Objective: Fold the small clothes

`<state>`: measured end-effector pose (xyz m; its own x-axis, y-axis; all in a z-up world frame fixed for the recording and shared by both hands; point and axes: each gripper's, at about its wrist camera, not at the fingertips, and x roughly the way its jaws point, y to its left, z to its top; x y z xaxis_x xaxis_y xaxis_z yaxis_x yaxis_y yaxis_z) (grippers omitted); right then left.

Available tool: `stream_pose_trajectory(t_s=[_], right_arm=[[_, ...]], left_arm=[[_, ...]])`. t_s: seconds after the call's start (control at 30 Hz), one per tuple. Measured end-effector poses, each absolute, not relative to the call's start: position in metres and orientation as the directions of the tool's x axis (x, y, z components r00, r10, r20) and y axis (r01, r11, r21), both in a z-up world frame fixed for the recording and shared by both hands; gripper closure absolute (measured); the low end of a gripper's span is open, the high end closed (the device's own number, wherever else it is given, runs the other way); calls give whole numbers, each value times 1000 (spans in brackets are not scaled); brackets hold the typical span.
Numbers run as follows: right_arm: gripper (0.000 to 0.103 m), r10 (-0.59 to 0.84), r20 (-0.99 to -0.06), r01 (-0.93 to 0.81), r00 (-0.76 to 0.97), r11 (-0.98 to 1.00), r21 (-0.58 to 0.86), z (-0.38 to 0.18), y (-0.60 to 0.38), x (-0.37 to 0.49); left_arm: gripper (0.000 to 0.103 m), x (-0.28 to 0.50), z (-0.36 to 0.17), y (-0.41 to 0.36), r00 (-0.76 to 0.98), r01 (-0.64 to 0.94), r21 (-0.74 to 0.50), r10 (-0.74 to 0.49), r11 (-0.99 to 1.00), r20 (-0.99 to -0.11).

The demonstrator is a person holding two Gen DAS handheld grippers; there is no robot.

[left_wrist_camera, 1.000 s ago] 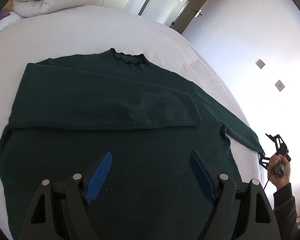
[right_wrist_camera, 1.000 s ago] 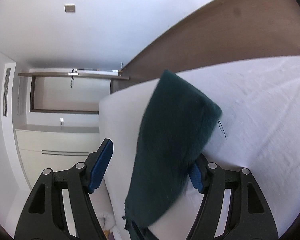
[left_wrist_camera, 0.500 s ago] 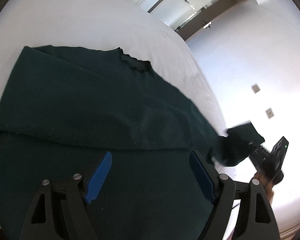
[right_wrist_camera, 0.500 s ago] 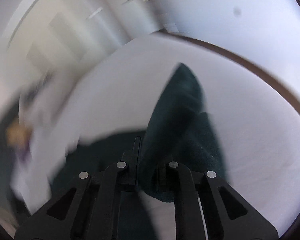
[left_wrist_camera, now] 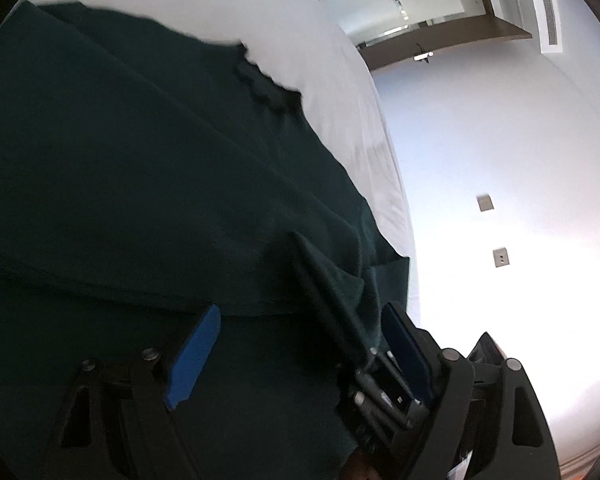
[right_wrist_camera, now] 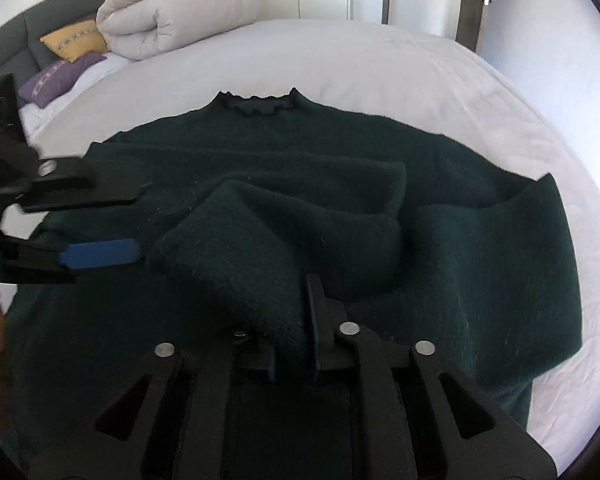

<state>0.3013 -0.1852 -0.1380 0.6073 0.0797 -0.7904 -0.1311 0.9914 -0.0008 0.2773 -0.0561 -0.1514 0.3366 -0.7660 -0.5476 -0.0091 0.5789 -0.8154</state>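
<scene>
A dark green sweater (right_wrist_camera: 340,168) lies flat on the white bed (right_wrist_camera: 380,56), frilled collar (right_wrist_camera: 256,104) at the far side. Its left sleeve is folded across the chest. My right gripper (right_wrist_camera: 292,312) is shut on the cuff of the right sleeve (right_wrist_camera: 236,256) and holds it over the sweater's middle. My left gripper (left_wrist_camera: 296,344) is open and empty, low over the sweater (left_wrist_camera: 140,184); it also shows at the left of the right wrist view (right_wrist_camera: 100,224). The right gripper's fingers (left_wrist_camera: 332,304) with the sleeve show between the left jaws.
A rolled duvet (right_wrist_camera: 180,12), a yellow pillow (right_wrist_camera: 74,40) and a purple pillow (right_wrist_camera: 56,78) lie at the bed's head. The bed's edge (left_wrist_camera: 396,184) runs along the right, with a white wall and switches (left_wrist_camera: 485,202) beyond.
My right gripper shut on the right sleeve's cuff, lifted it and swung it left over the sweater's body. My left gripper moved lower and closer to the sweater, still open.
</scene>
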Motion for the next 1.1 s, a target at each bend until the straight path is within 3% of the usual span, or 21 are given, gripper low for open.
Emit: stream_pose_trajectory(t_s=[0.03,0.07,0.1,0.17,0.2,0.23,0.3,0.33,0.5,0.7,0.93,1.0,1.1], right_arm=[[83,97,-790,-140,606,990,14,-141,-200,297],[72,115,-790,-153,602,988,27,-141,-209,292],[48,130,-790,-164,599,986,38,-143,-211,285],[29,168,-778,-175,606,982,75,-142,-227,258],[29,177,-775,-174,607,981,87,-132,-234,250],[29,180,-778,-170,602,981,96,-132,-236,244],[29,206,-786,-149,583,978,146,-130,-248,230],[29,235,-783,-136,576,972,192,-126,-260,218],[29,400,-717,-73,571,894,441,-123,-317,183],[30,424,-695,42,580,837,545,-146,-366,181],[29,392,-707,35,589,862,506,-161,-356,200],[29,385,-709,36,591,865,500,-159,-356,196],[29,391,-702,40,596,858,512,-159,-356,195]], left_arm=[[18,280,-152,-66,319,-10,-816,-771,578,-551],[18,282,-153,-72,308,-8,-816,-775,578,-551],[18,283,-153,-80,295,1,-813,-777,582,-556],[24,286,-153,-100,259,30,-795,-773,606,-579],[40,288,-155,-109,240,40,-787,-771,615,-590],[49,287,-156,-115,223,43,-781,-768,623,-601],[90,288,-158,-123,198,48,-766,-757,642,-622],[96,288,-157,-125,195,60,-760,-754,647,-627],[96,292,-123,-109,279,142,-719,-724,681,-631],[96,298,-76,-70,403,229,-620,-653,750,-641],[96,261,-21,-75,516,502,-489,-701,713,-492],[96,256,-6,-99,527,550,-400,-677,733,-514],[96,267,18,-131,513,587,-362,-679,724,-525]])
